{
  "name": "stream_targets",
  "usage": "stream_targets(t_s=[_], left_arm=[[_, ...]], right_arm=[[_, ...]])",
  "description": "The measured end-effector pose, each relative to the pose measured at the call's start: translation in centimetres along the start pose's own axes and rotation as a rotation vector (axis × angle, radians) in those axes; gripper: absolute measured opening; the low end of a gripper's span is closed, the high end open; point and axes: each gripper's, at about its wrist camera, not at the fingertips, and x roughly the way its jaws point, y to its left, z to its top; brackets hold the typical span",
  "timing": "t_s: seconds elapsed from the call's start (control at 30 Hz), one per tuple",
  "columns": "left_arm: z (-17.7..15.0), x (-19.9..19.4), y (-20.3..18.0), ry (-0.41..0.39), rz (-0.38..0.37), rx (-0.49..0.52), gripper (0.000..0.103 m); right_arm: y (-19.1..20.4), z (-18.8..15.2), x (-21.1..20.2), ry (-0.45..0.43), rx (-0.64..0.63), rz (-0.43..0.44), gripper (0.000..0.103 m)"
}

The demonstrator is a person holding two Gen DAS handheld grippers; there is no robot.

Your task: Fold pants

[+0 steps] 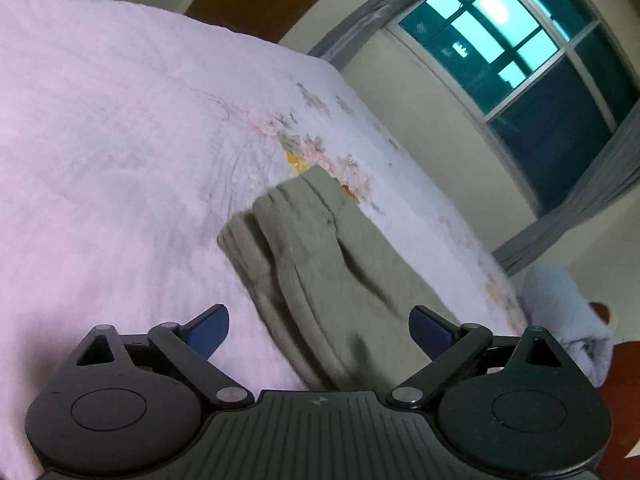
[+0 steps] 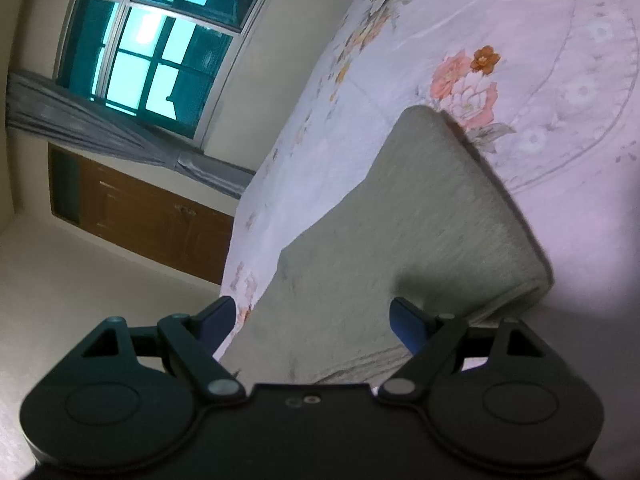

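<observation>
Grey-green pants [image 1: 316,256] lie folded into a long strip on the pale floral bedspread [image 1: 100,140], with creases running along them. My left gripper [image 1: 320,332] hovers over their near end, open, its blue fingertips [image 1: 212,330] wide apart and clear of the cloth. In the right wrist view the pants [image 2: 420,216] form a smooth folded slab with a rounded far corner. My right gripper [image 2: 314,322] stands open above their near part. The cloth lies below and between its blue fingertips [image 2: 408,326], and neither pad presses on it.
The bed edge [image 1: 460,224] runs near the pants on the window side. A rolled pale blue cloth [image 1: 568,316] sits beyond that edge. A window [image 2: 156,44] with grey curtains and a brown wooden cabinet [image 2: 148,216] stand against the wall.
</observation>
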Motion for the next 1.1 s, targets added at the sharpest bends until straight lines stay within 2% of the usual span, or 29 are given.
stream_targets(t_s=[0.1, 0.23, 0.33, 0.37, 0.47, 0.5, 0.53, 0.6, 0.7, 0.87, 0.93, 1.03, 1.1], left_arm=[[0.7, 1.7, 1.3, 0.014, -0.043, -0.058, 0.096], [2.1, 4.4, 2.2, 0.024, -0.066, -0.127, 0.096], [3.0, 6.9, 1.8, 0.047, -0.046, -0.101, 0.098], [3.1, 7.2, 1.7, 0.05, -0.043, -0.084, 0.103], [3.1, 8.5, 0.7, 0.052, -0.026, -0.001, 0.102], [3.1, 8.5, 0.3, 0.056, -0.011, 0.028, 0.095], [3.2, 8.4, 0.2, 0.046, 0.027, 0.033, 0.042], [3.7, 7.9, 1.6, 0.059, -0.02, -0.072, 0.041], [4.2, 7.1, 0.3, 0.05, -0.029, -0.008, 0.039], [6.1, 5.6, -2.8, 0.035, -0.072, 0.005, 0.039], [6.6, 5.0, -3.9, 0.032, -0.087, 0.024, 0.039], [7.4, 4.4, -5.3, 0.028, -0.095, 0.065, 0.039], [7.6, 3.9, -5.9, 0.027, -0.094, 0.086, 0.039]], right_arm=[[0.5, -0.2, 1.0, 0.009, -0.005, -0.02, 0.078], [1.5, -0.8, 1.8, 0.021, -0.02, -0.029, 0.078], [2.6, -1.0, 2.3, 0.022, -0.043, -0.027, 0.078], [2.9, -1.1, 2.6, 0.021, -0.045, -0.026, 0.078], [3.7, -1.3, 3.5, 0.029, -0.047, -0.016, 0.078], [3.9, -1.5, 4.0, 0.037, -0.045, -0.007, 0.078], [4.2, -1.8, 4.6, 0.048, -0.043, 0.0, 0.078], [4.8, -2.5, 5.6, 0.067, -0.061, -0.01, 0.078], [5.2, -3.4, 6.7, 0.091, -0.081, -0.03, 0.078], [6.4, -4.8, 8.1, 0.126, -0.158, -0.084, 0.078], [6.6, -5.2, 8.3, 0.147, -0.129, -0.025, 0.078], [6.2, -5.9, 8.7, 0.189, 0.003, 0.132, 0.079], [5.9, -6.5, 9.3, 0.224, 0.065, 0.17, 0.079]])
